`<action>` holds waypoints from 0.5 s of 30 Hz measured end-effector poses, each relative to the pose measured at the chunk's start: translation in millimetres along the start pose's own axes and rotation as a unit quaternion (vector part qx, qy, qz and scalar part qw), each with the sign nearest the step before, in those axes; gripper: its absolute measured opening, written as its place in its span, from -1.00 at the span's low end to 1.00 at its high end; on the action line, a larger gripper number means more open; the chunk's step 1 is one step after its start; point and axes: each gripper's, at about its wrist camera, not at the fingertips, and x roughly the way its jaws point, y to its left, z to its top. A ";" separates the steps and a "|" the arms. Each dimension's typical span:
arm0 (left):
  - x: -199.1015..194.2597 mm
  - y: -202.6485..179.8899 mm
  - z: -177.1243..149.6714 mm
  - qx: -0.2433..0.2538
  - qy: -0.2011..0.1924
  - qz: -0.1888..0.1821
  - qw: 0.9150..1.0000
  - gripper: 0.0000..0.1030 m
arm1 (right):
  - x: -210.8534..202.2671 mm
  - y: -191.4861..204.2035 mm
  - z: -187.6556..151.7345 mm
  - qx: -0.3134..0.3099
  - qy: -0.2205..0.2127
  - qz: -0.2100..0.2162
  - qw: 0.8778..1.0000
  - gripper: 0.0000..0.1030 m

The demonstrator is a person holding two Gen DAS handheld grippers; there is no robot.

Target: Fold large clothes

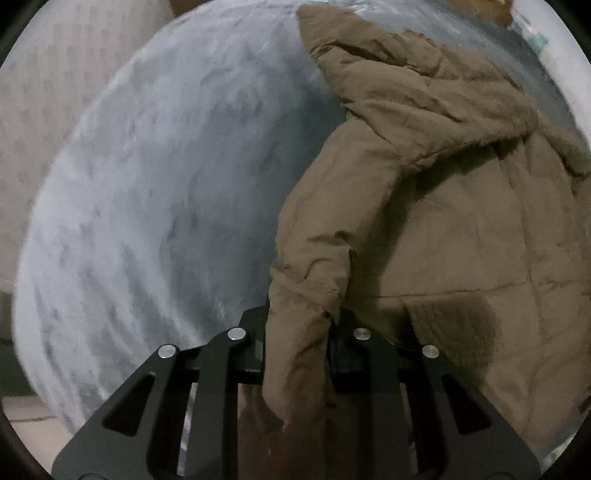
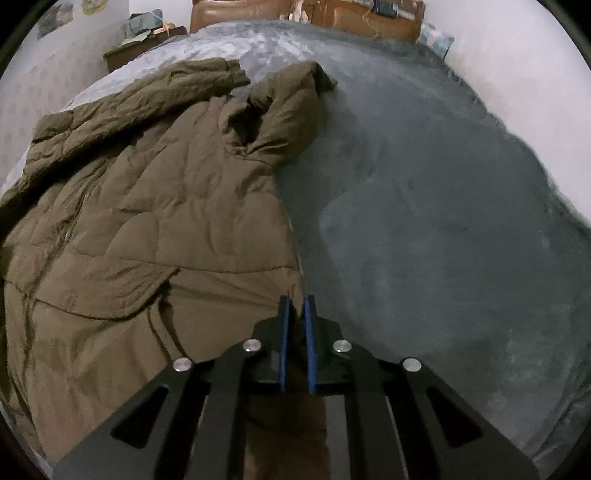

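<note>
A large brown quilted coat [image 1: 443, 221] lies spread on a grey fleece bed cover [image 1: 147, 203]. My left gripper [image 1: 299, 325] is shut on a bunched fold at the coat's left edge, and the fabric rises between its black fingers and hides the pads. In the right wrist view the coat [image 2: 147, 221] fills the left half, with its hood or collar crumpled at the far end. My right gripper [image 2: 297, 306] sits at the coat's right edge. Its blue pads [image 2: 283, 332] are nearly together, with brown cloth showing between them.
The bed cover [image 2: 443, 221] stretches bare to the right of the coat. A brown headboard [image 2: 332, 14] stands at the far end, with a cluttered bedside table [image 2: 147, 40] at the far left. Pale walls flank both sides of the bed.
</note>
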 end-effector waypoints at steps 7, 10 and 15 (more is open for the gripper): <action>19.3 29.9 -28.4 -0.008 -0.029 -0.057 0.998 -0.49 | -30.8 -31.7 -48.7 0.020 -0.001 -0.087 0.996 -1.00; 15.2 27.3 -29.7 0.009 -0.042 -0.059 0.997 -0.39 | -34.8 -72.8 -73.7 0.063 0.015 -0.055 0.996 -1.00; -9.3 9.6 -32.7 0.036 -0.065 -0.024 0.997 0.43 | -53.1 -67.5 -73.1 0.083 -0.010 0.019 0.996 -0.88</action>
